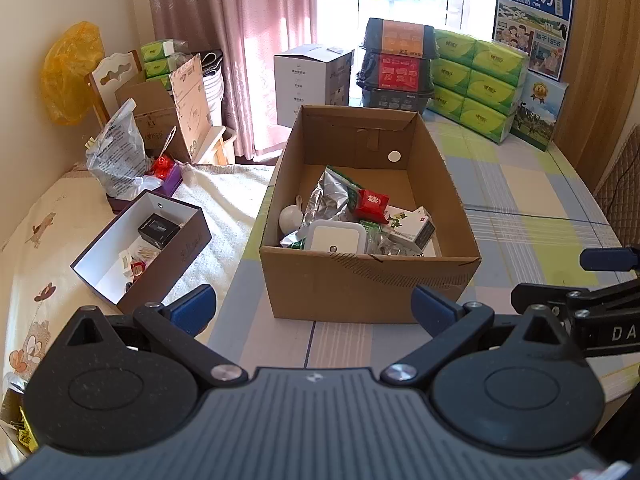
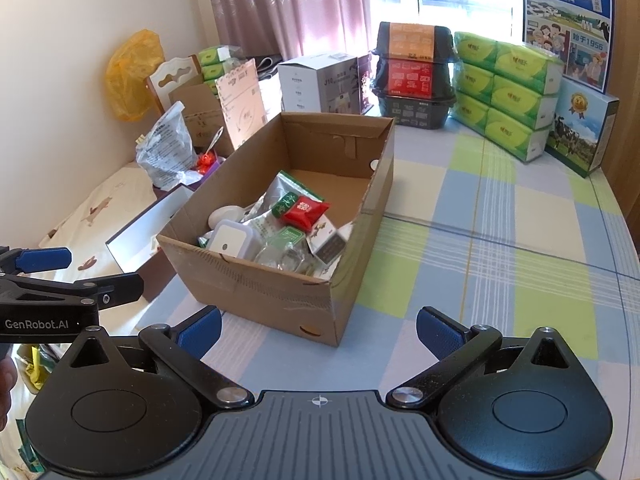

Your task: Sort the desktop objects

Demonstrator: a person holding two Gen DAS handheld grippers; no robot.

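Both tongs hang wide apart and hold nothing, low over the near edge of the checked bench [image 2: 500,240]. The left tongs [image 1: 314,310] point straight at the open cardboard box [image 1: 368,280], just ahead of their tips; the right tongs [image 2: 318,330] face its near corner. Inside the box lie a red packet [image 1: 373,202], a silver foil bag [image 1: 326,200] and a white square container [image 1: 334,236]. Left of it sits a shallow white-lined box [image 1: 120,240].

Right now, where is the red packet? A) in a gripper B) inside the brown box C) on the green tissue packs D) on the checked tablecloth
B: the red packet lies on the pile inside the brown box; both grippers are open.
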